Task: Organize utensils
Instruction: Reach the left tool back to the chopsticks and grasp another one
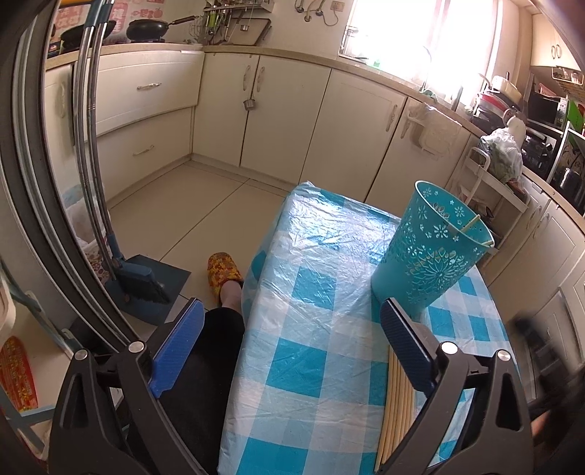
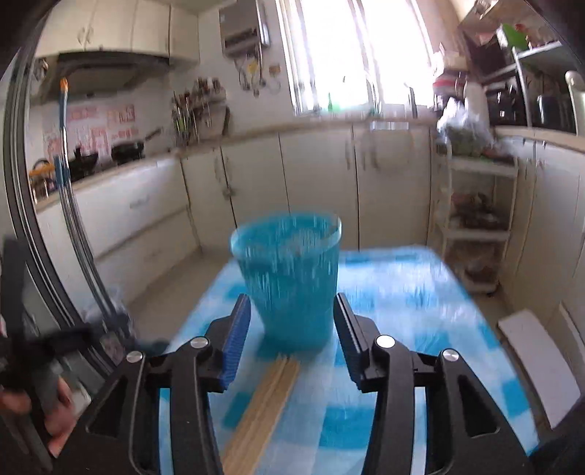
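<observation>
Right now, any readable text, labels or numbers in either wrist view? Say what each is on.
None can be read.
Red and pink wall stickers behind the stove: characters too small in the left wrist view, blurred in the right.
Red printed sheet at lower left: gold print, too distorted to read.
Teal cup: cut-out flower pattern only, no lettering.

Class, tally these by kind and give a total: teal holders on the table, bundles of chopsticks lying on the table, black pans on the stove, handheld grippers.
Teal holder: 1
Chopstick bundle: 1
Black pans: 2
Grippers: 2 (left gripper, right gripper)
Total: 6
</observation>
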`<state>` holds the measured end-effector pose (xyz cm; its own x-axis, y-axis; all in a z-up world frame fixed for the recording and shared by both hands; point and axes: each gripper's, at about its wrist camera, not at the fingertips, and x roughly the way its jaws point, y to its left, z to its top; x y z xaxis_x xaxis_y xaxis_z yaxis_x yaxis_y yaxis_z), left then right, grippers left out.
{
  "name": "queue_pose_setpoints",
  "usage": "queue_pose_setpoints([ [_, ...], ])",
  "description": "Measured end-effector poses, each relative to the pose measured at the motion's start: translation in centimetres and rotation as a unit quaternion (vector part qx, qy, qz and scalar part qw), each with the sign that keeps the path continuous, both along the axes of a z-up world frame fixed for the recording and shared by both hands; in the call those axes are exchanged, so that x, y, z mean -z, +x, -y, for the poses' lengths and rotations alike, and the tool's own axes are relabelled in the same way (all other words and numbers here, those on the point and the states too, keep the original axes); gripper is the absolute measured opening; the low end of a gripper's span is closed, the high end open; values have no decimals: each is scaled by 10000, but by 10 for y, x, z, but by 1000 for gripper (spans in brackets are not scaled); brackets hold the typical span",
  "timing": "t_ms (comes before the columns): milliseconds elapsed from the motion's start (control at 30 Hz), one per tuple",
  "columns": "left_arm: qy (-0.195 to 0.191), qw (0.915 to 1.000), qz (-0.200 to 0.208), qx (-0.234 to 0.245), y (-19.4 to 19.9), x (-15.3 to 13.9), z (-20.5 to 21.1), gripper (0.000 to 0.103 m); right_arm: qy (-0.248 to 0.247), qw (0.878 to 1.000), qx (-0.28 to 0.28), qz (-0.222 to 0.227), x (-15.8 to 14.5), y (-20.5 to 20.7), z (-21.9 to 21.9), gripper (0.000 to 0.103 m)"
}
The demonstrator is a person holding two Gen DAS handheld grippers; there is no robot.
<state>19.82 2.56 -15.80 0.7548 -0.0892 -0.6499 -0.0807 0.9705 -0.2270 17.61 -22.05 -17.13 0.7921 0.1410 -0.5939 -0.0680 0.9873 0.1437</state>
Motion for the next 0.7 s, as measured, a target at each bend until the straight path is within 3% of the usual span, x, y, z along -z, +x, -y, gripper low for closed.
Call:
queue_pose_setpoints([
  [100,53,10000,7,70,-5,-1,3,93,9,9965,70,-828,46,27,-3,33],
  [233,132,9999,2,99,-10,0,4,94,76,9928,74,-1193,64,52,-9,25],
  [700,215,9987,-332,306,-1,17,15,94,-358,9895,-214,-1381,84,57,-21,13],
])
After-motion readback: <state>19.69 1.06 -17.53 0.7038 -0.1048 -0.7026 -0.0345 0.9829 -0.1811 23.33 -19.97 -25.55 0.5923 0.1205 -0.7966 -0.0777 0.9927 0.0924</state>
